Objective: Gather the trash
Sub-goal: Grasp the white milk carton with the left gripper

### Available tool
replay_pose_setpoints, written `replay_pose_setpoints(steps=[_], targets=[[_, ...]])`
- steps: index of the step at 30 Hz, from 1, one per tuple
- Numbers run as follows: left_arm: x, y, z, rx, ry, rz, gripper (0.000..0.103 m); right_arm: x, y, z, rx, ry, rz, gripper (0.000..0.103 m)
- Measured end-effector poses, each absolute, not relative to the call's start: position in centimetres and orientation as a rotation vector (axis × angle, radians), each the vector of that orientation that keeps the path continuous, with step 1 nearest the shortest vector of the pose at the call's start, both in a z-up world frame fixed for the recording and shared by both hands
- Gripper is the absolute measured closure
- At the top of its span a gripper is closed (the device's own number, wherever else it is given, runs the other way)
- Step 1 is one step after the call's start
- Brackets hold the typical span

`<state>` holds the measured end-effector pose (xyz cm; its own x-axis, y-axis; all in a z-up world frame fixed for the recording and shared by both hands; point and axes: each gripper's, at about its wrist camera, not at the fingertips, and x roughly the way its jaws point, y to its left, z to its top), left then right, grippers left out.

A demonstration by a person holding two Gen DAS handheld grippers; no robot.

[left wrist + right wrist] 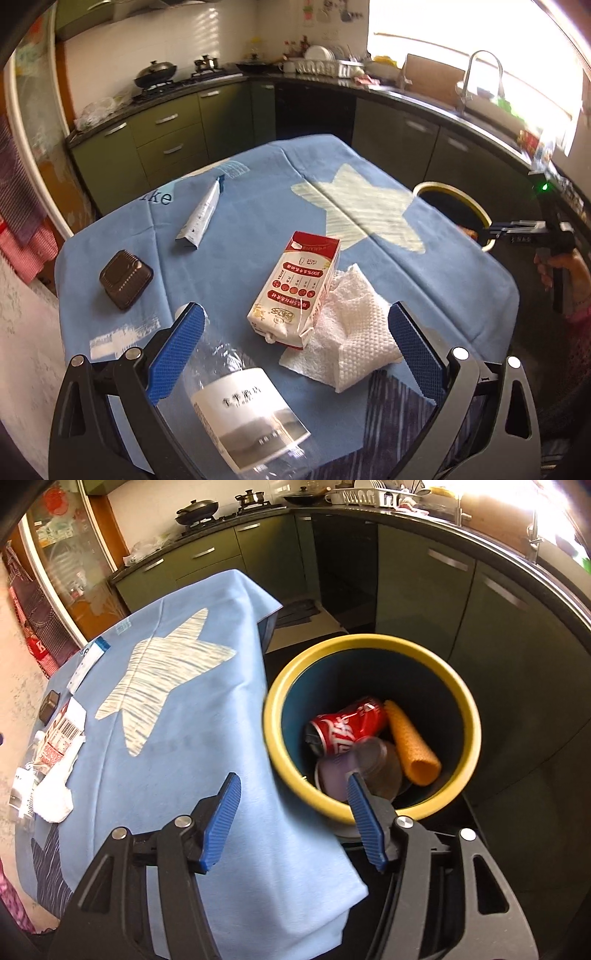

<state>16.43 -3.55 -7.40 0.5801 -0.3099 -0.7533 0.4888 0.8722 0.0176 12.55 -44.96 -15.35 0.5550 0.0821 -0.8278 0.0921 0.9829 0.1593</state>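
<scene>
My left gripper (295, 314) is open above the table's near edge. A clear plastic bottle (243, 406) with a white label lies between its fingers. A red-and-white milk carton (295, 291) lies on a white paper towel (351, 332) just ahead. A dark brown box (125, 279) and a white tube (201, 214) lie further left. My right gripper (293, 782) is open and empty at the table's right edge, beside the yellow-rimmed bin (373, 646). The bin holds a red cola can (347, 725), an orange foam piece (412, 744) and a clear cup (376, 766).
A blue cloth with a pale star (258, 229) covers the table and hangs over its right edge (295, 867). Green kitchen cabinets (166, 133) and a dark counter with a sink tap (480, 74) run behind. The right gripper shows beside the bin in the left wrist view (517, 229).
</scene>
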Motion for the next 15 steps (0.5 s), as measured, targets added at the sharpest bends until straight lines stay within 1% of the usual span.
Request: replay_pose_setpoints(steps=[7,15], targets=[[20.6,-5.9,-9.7,0.342,0.97,-0.593,0.005,12.3,-43.4,-15.5,0.226,0.972,0.034,0.046],[24.4,-7.5,-12.4,0.376,1.123,-0.654,0.005,12.2,-42.1,-15.4,0.255,0.964,0.077,0.044]])
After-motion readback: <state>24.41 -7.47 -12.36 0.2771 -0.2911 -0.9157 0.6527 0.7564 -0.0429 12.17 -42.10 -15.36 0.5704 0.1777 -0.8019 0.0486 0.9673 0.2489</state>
